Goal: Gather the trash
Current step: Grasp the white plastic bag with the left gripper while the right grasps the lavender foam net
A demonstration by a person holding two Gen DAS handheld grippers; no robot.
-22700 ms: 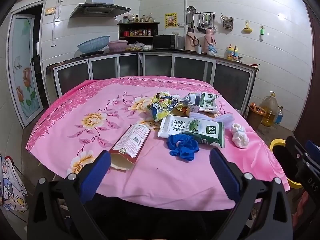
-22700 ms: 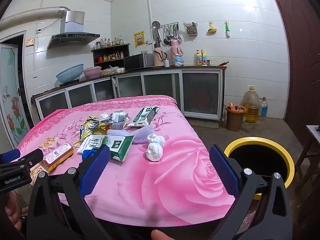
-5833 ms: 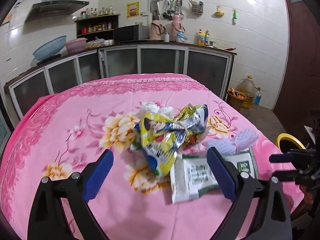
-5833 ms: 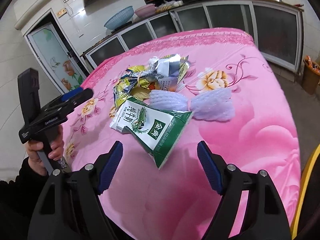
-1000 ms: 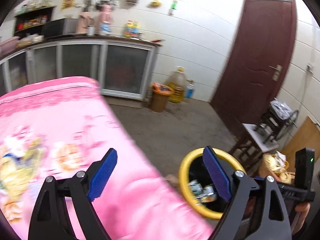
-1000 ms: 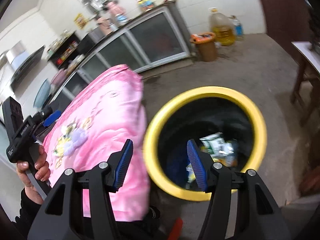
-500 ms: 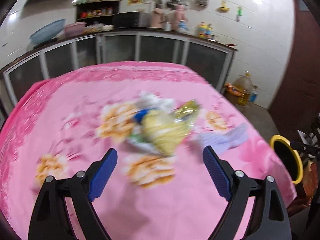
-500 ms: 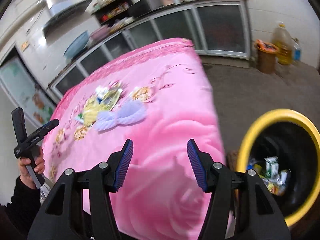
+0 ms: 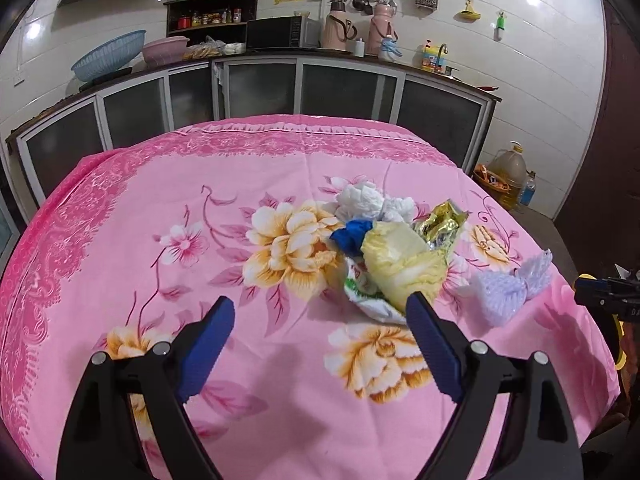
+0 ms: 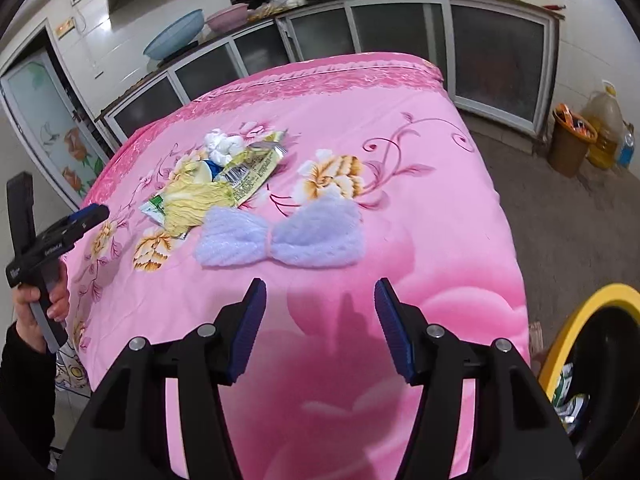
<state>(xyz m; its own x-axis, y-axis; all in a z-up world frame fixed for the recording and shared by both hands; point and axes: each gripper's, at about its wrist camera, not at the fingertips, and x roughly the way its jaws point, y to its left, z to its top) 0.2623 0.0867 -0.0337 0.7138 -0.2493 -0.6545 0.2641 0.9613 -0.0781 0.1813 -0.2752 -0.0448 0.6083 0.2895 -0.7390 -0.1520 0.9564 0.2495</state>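
I hold my left gripper [image 9: 316,332] above the near side of the table [image 9: 160,208], its blue jaws spread wide with nothing between them. My right gripper [image 10: 320,316] hangs over the table's near right corner, jaws partly apart and empty as well.

The trash lies on the pink flowered cloth, towards the right half of the table. A pale yellow crumpled bag [image 9: 400,264] sits in the middle of the pile, resting on a green and white wrapper [image 9: 360,292]. A blue scrap [image 9: 350,236] touches its far left side, and a white crumpled tissue [image 9: 368,200] lies just behind that. A shiny gold wrapper [image 9: 440,224] leans against the bag on the right. A lilac foam net [image 10: 280,236], pinched in the middle like a bow, lies apart from the pile, nearer the right edge and just ahead of my right gripper.

On the floor beside the table's near right corner stands a black bin with a yellow rim [image 10: 580,320]; some cartons [image 10: 568,396] show inside it.
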